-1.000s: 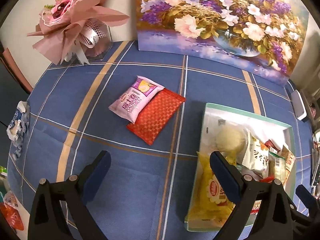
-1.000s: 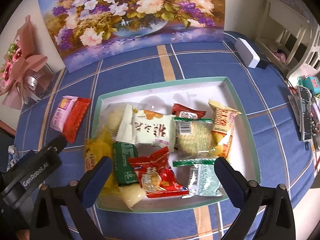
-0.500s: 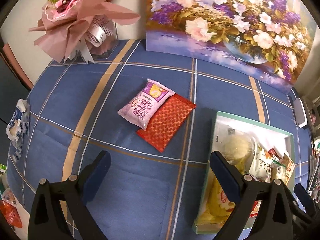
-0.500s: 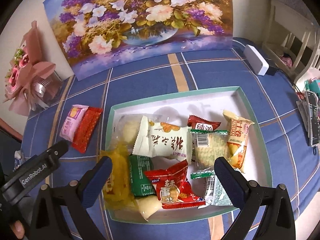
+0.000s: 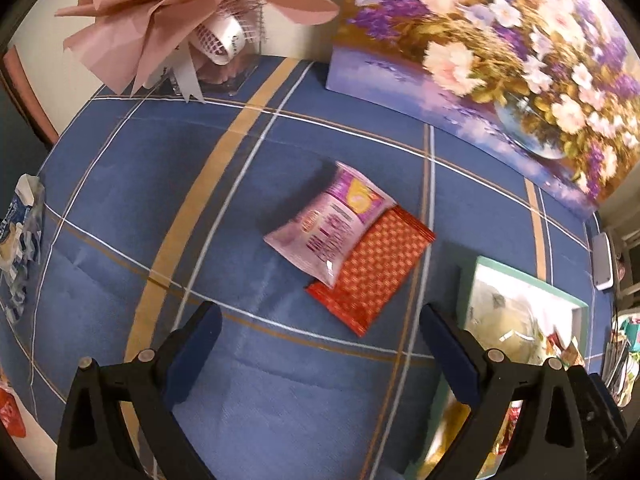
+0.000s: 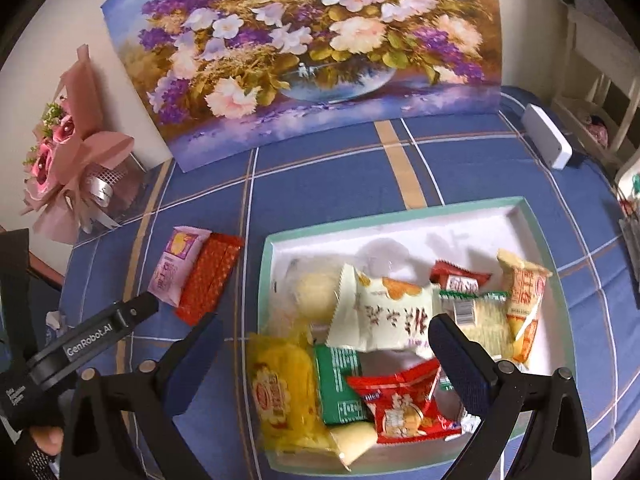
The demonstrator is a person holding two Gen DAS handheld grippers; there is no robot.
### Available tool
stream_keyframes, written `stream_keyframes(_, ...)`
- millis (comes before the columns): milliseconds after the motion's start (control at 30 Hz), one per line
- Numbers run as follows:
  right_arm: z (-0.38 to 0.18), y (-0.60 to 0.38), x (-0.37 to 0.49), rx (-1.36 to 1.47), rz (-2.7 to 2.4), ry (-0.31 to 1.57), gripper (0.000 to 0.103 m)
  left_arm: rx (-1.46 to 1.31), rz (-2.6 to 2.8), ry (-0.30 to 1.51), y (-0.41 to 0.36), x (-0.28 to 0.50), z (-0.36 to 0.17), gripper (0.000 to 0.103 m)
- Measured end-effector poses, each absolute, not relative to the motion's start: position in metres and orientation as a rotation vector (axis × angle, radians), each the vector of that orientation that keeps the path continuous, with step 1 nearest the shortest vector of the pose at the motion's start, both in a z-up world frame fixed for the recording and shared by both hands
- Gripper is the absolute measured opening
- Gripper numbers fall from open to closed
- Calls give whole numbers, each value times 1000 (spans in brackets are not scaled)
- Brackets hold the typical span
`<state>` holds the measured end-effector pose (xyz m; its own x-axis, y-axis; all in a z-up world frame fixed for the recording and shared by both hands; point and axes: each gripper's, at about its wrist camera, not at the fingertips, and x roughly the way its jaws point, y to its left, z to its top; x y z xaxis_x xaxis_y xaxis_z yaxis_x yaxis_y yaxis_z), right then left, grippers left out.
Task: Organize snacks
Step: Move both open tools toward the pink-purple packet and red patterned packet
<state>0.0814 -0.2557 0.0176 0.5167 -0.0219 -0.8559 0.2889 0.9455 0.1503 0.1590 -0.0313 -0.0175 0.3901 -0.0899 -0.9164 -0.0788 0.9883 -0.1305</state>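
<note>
Shallow tray with teal rim and white floor sits lower centre-right of the right wrist view, packed along its lower and left half: yellow packet at lower left, green packet beside it, red snack bag at bottom middle, cream packet with red characters in the centre, pale round bun in clear wrap at its left, small red packet above right, clear-wrapped cracker under it, orange-yellow packet at far right. Upper strip of the tray floor is bare. Outside the tray, two snacks lie on the blue plaid tablecloth: pink packet overlapping the upper-left edge of the red checkered packet, mid-frame in the left wrist view, near the tray's left rim but apart from it. Left gripper is spread wide and empty, hovering just below those two packets; open cloth between its fingers. Right gripper is also wide, empty, above the tray's lower left contents. Floral painting stands along the table's far edge, pink bouquet at upper left, white box near the right edge. Bare cloth between painting and tray.
</note>
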Motion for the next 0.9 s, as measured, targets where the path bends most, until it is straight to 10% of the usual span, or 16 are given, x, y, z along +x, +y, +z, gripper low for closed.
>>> stream_keyframes(900, 2, -167, 172, 216, 100, 1101, 103, -95, -52, 1127, 47, 194, -36, 99)
